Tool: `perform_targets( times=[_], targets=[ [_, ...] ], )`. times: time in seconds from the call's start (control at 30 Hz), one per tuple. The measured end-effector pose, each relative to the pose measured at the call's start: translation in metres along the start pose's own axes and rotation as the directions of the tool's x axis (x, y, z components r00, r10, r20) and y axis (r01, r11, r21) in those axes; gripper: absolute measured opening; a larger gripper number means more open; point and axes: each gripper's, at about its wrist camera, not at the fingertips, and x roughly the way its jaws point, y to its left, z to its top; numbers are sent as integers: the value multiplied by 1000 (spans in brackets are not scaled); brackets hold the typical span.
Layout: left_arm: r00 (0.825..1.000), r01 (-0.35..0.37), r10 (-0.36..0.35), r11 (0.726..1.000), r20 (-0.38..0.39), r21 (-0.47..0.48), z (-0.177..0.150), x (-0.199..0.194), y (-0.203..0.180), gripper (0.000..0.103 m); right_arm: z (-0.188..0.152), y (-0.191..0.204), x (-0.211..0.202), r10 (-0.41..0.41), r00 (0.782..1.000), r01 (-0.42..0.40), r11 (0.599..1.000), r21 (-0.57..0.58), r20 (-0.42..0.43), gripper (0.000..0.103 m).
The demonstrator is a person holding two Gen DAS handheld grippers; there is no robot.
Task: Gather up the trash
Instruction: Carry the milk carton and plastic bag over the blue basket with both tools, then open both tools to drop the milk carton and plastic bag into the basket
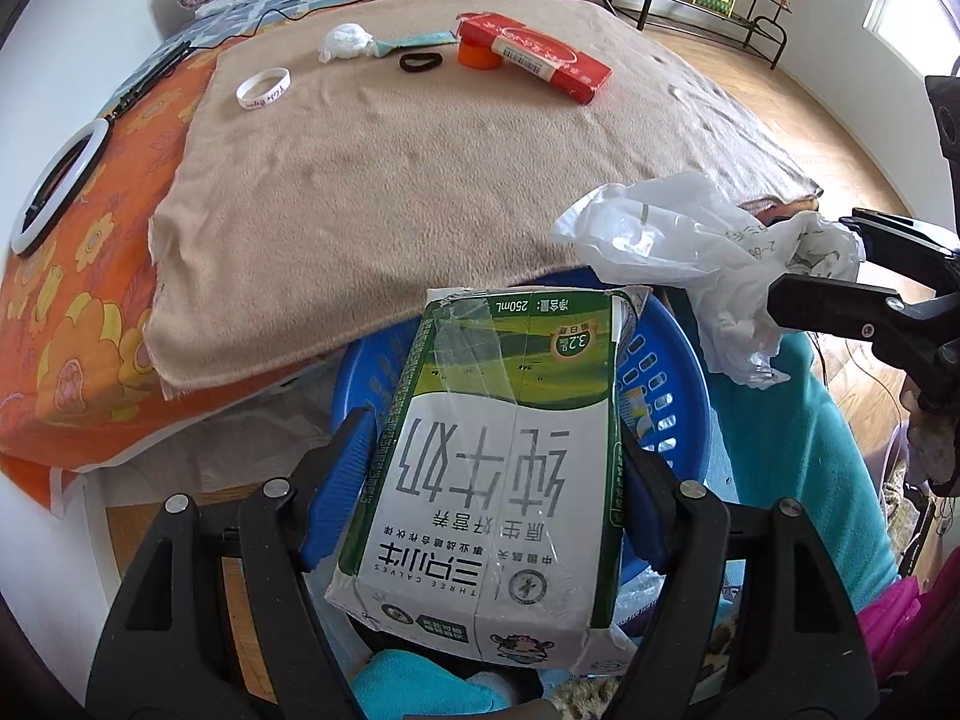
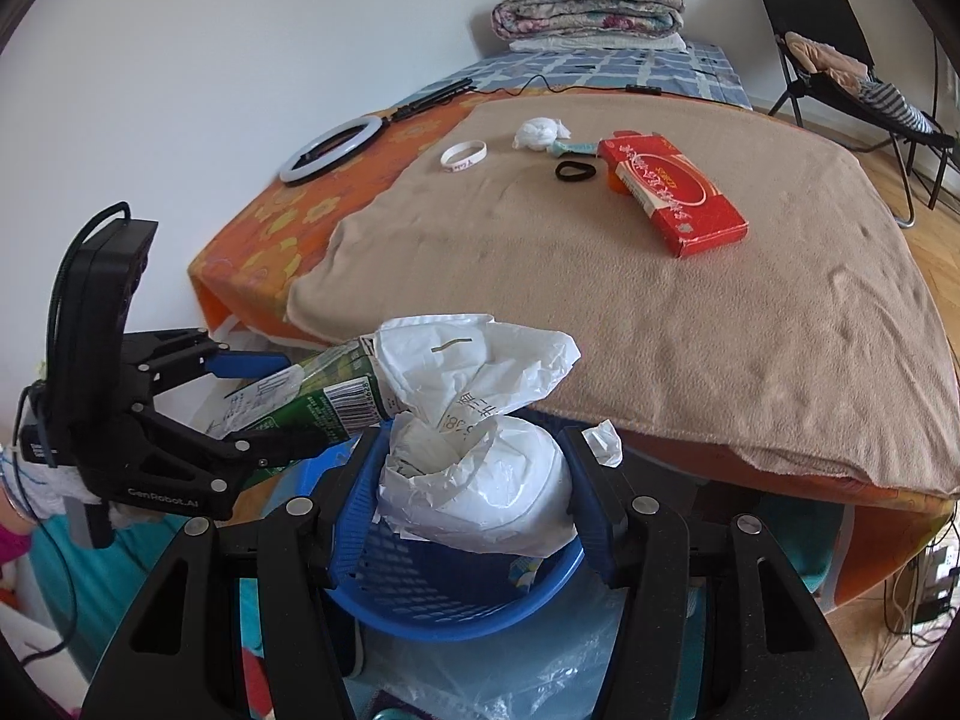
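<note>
My left gripper is shut on a green and white milk carton and holds it above a blue basket. My right gripper is shut on a crumpled white plastic bag above the same blue basket. In the right wrist view the left gripper and the carton are at the left, touching the bag. In the left wrist view the bag and the right gripper are at the right.
A bed with a tan blanket carries a red box, a white wad, a white wristband, a black hair tie and an orange tape roll. A ring light lies at the left. A chair stands behind.
</note>
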Motion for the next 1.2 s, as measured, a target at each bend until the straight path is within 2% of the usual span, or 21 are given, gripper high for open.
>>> perform_targets(
  times=[0.37,0.67,1.2],
  targets=[
    [995,-10,12,1000,-97,22,-20,30,-1,76,-34,3,27,14,996,-12,1000,20,-92,57],
    [993,-21,23,1000,-120,23,-20,39,0,77,-37,5,44,-5,992,7,1000,17,-127,57],
    [988,-54,55,998,-144,10,-15,52,2,78,-37,6,59,-41,987,44,999,17,-158,64]
  ],
)
